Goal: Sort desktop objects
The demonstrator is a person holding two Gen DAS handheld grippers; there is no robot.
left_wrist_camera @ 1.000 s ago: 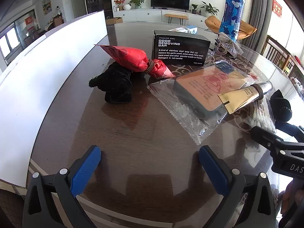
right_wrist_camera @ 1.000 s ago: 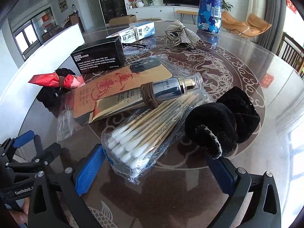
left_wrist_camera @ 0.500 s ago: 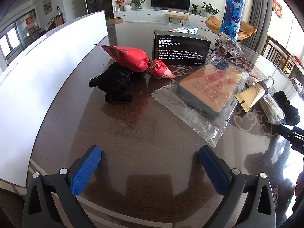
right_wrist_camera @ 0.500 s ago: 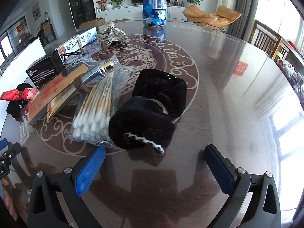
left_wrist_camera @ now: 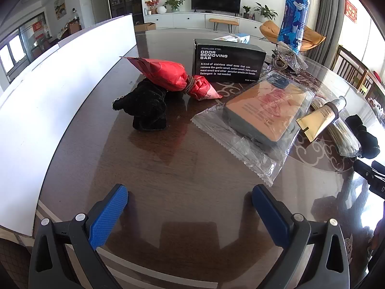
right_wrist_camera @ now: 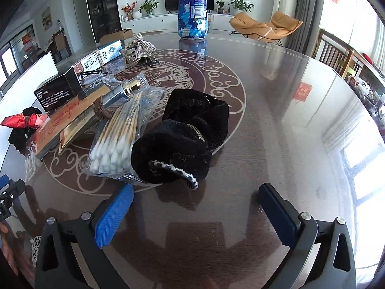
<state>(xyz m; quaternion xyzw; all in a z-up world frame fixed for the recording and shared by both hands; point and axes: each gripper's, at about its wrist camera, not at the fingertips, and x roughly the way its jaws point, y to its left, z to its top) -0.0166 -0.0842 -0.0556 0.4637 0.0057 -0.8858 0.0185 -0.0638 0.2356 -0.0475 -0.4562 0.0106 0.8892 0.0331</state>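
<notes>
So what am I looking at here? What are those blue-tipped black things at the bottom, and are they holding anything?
Those are tongs: hand-held grippers, one in each of a person's hands, no robot arm. Each carries a wide-angle camera looking along its two fingers, so each picture is one tool's own view.

The left tongs are open and empty above a dark glossy table. Ahead lie a black fabric bundle, a tied red bag, a black box and a plastic-wrapped pad.

The right tongs are also open and empty. Just ahead sits a black velvet scrunchie, beside a cotton swab pack and a gold tube. A blue patterned bottle stands behind.
</notes>
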